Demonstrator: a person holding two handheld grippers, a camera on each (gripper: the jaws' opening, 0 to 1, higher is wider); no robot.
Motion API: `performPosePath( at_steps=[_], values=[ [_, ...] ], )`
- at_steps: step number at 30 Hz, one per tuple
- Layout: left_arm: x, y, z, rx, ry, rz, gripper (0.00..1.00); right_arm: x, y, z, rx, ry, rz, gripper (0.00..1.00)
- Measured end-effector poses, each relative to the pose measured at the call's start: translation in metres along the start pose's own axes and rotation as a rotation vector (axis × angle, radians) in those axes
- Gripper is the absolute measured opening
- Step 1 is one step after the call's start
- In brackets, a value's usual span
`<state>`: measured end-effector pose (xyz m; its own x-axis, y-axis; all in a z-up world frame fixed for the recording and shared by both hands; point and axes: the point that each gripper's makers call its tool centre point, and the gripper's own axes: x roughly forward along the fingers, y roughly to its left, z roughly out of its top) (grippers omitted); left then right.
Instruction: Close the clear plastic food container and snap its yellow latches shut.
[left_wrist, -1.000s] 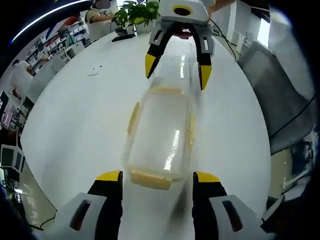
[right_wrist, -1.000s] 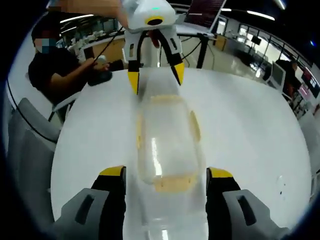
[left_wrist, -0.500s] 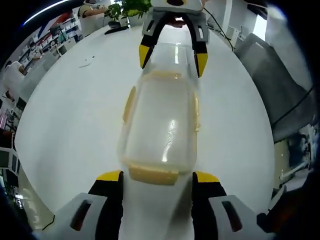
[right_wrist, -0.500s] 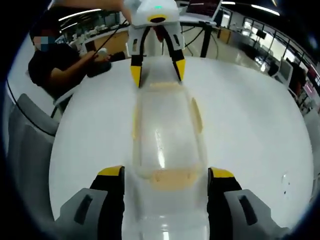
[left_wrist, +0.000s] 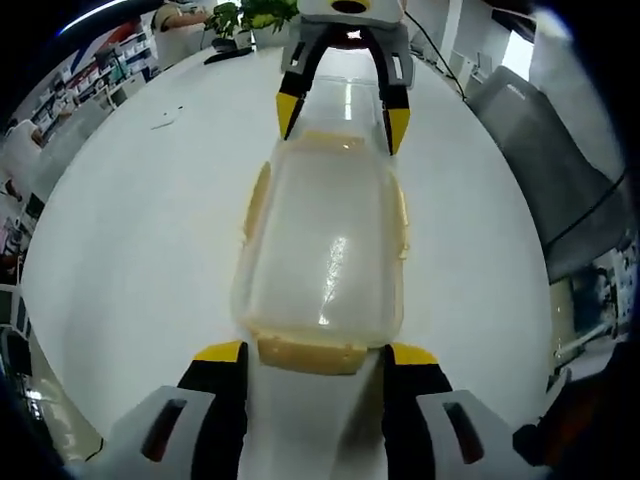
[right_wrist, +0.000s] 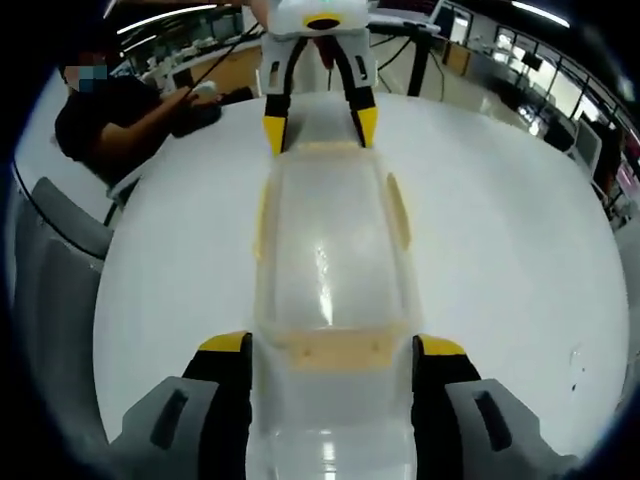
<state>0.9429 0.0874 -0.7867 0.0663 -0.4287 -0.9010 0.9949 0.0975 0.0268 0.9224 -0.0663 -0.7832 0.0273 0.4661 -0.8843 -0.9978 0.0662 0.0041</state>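
Container lying lengthwise on the white worktop, lid already on, one short end toward each set of tongs. Larger in both views than a second ago, so both cameras brought closer from either end; no sign of the container itself having shifted on the worktop.

Left tongs: jaws spread wide, holding nothing, yellow-capped tips flanking the near end latch, just beside it. Cannot tell whether touching. Side latches looking pale yellow along both long edges, apparently flat against the walls, though too blurred to be sure. Far end: right tongs also spread, tips straddling the other end latch, a person's hand visible behind them.

Right tongs: same picture mirrored. Jaws wide, empty, tips on either side of the near end latch, which looks raised or at least not clearly pressed home. Container stretching away toward the left tongs at the far end. Seated person in dark clothes beyond the worktop's edge, off to the left of that view.

Judged from this: closing done, approach nearly complete, latching in hand. Next move probably a push down or inward on the two end latches together. Risk: container sliding if only one end pressed, or smooth plastic slipping off the tips.
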Motion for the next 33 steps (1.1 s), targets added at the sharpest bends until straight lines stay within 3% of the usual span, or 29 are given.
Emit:
performPosePath(
  at_steps=[7, 33],
  values=[
    [-0.0011, -0.0012, 0.0009, 0.002, -0.006, 0.000, 0.48, 0.0044, 0.0003, -0.0033, -0.045, 0.028, 0.000, 0.59],
    [-0.0040, -0.0036, 0.0017, 0.062, -0.018, -0.031, 0.42, 0.0057, -0.0087, -0.0013, -0.056, 0.020, 0.016, 0.51]
  ],
)
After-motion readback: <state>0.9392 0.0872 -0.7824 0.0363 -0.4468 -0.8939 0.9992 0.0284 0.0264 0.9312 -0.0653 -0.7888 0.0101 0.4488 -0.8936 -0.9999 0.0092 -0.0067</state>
